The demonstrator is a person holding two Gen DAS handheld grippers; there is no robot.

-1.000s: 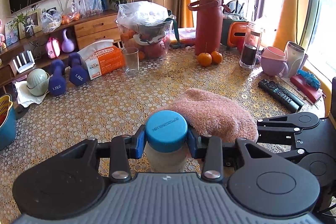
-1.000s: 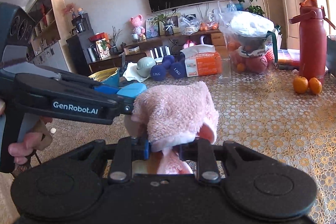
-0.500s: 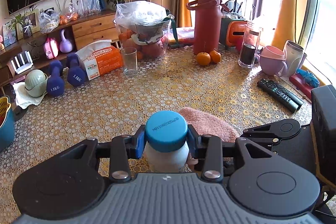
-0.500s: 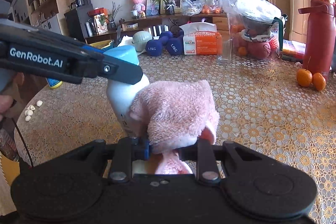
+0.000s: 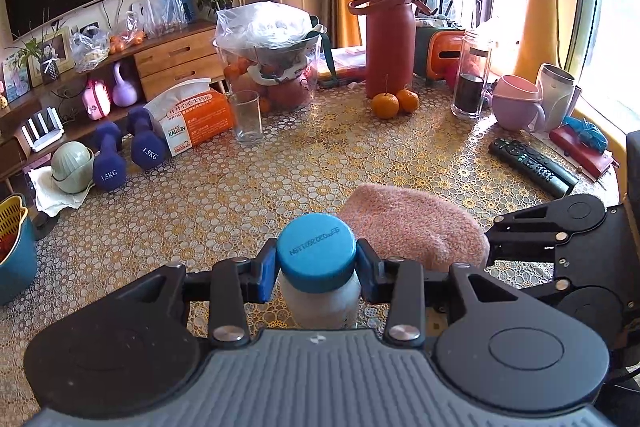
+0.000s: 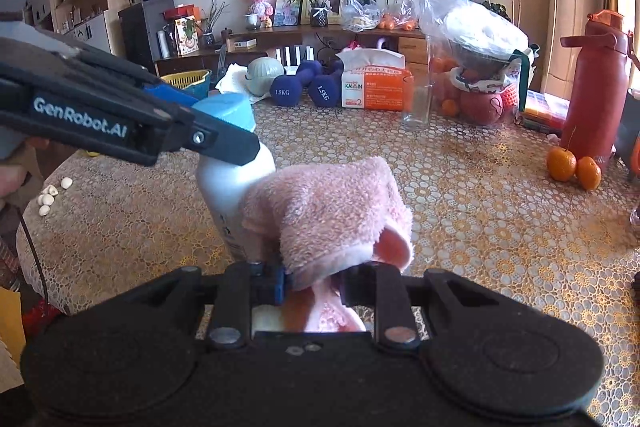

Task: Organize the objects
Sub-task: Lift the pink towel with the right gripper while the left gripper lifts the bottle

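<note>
Pink fleece cloth [image 6: 326, 211] clenched in right gripper [image 6: 314, 281] presses the upright white bottle [image 6: 234, 195] frame-left; left gripper [image 5: 317, 273] clamps its blue cap [image 5: 316, 253].

The tall red flask [image 5: 390, 35] stands at the far side of the table [image 5: 240, 211] with its patterned cloth; two oranges [image 5: 394, 103] sit touching at the flask's foot; left of the flask a clear bin under a plastic bag [image 5: 268, 59] holds fruit; an empty glass [image 5: 246, 115] stands just in front of that bin; further left of the flask lie an orange tissue pack [image 5: 192, 123] and two purple dumbbells [image 5: 128, 151]; right of the flask stand a glass jar with dark contents [image 5: 472, 83], a pink mug [image 5: 516, 103] and a grey cup [image 5: 556, 95]; a black remote [image 5: 532, 161] lies nearer than these.
</note>
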